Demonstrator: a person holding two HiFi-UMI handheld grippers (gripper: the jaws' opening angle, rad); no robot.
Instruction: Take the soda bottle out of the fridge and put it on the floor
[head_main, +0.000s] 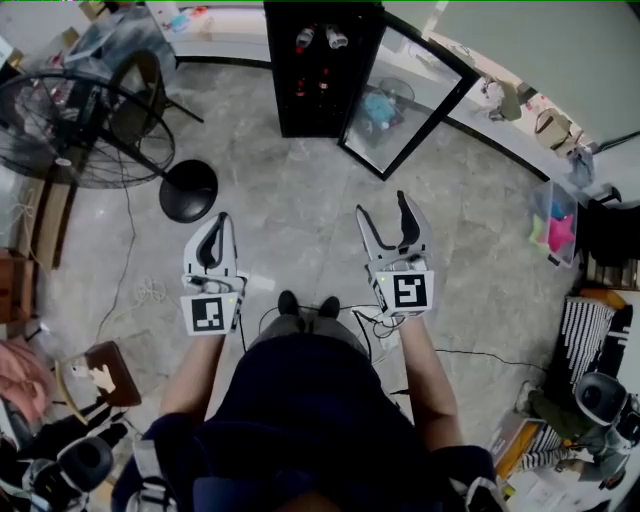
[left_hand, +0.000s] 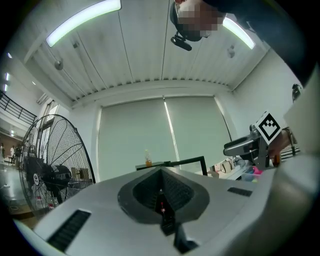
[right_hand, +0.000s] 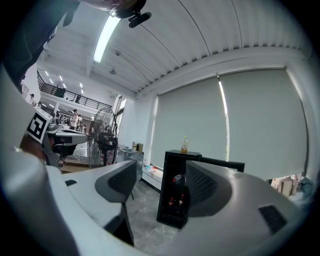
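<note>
Grey floor (head_main: 300, 190), open fridge (head_main: 318, 90), bottle (right_hand: 184, 145) atop only in gripper views

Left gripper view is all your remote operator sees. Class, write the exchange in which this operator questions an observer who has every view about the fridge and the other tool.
Operator: What is inside the fridge?
Observer: The right gripper view shows the tall black fridge holding a pale bottle lying on an upper shelf, with two dark red-capped bottles standing below.
Operator: How far open is the door?
Observer: In the head view the glass-panelled door is swung wide.
Operator: Is the right tool ready?
Observer: The right tool stands open and empty, aimed at the fridge.
</note>
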